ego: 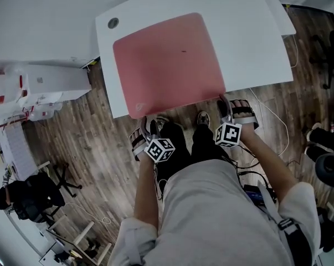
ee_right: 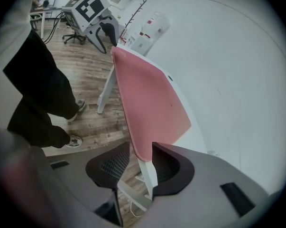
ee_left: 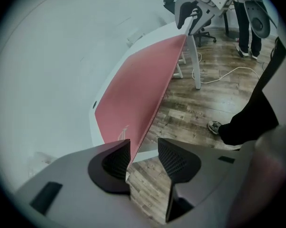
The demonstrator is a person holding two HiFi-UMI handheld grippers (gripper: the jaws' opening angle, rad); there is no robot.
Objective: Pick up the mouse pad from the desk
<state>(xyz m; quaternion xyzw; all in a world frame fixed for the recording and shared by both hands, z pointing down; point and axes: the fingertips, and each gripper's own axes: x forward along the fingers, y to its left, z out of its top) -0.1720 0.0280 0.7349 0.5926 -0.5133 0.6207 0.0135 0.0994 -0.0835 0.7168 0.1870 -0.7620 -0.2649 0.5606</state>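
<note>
Left gripper (ee_left: 143, 151) and right gripper (ee_right: 140, 155) at the mouse pad (ego: 167, 65), jaws released.
Flat, matte pink mouse pad with rounded corners lies on the smooth white desk (ego: 250, 32), covering most of it. Each gripper straddles one near corner; its ribbed black pads (ee_left: 116, 160) stand apart, not clamping. Wood-plank floor (ego: 100, 143) below.

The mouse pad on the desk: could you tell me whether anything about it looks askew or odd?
Nothing is askew: the pink mouse pad lies flat and square on the white desk, right at its near edge. Only a small dark speck on it stands out.
</note>
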